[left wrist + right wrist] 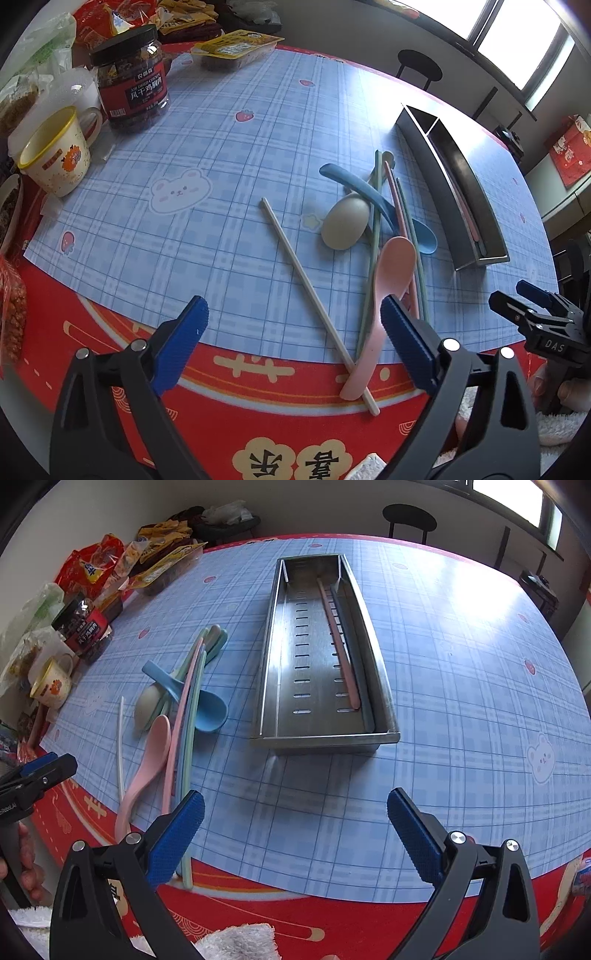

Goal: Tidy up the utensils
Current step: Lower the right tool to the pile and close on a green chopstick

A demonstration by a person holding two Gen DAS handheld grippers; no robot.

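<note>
Left gripper (293, 332) hovering, spread wide and empty, over white chopstick (314, 291). Right gripper (295, 834) likewise released. Ahead, metal tray (273, 646) holding only two sticks; spoons pile (373, 221) waiting.

Matt plastic cutlery, brushed steel tray, glossy mat

Ahead of the right gripper (295, 830) the tray (380, 686) looked like brushed steel, faintly reflective, its floor punched with slots. Left of that gripper the pink spoon (147, 760), blue spoon (210, 710) and chopsticks (184, 738) looked like smooth matt plastic. The blue plaid mat (461, 701) was glossy, catching window glare. Both grippers' pads (183, 339) were blue with a ribbed, rough face on matt black arms. Far left of the left gripper (295, 321) stood a clear plastic jar (129, 77) and a glossy mug (55, 158). White terry cloth (240, 941) lay under the right gripper.
</note>
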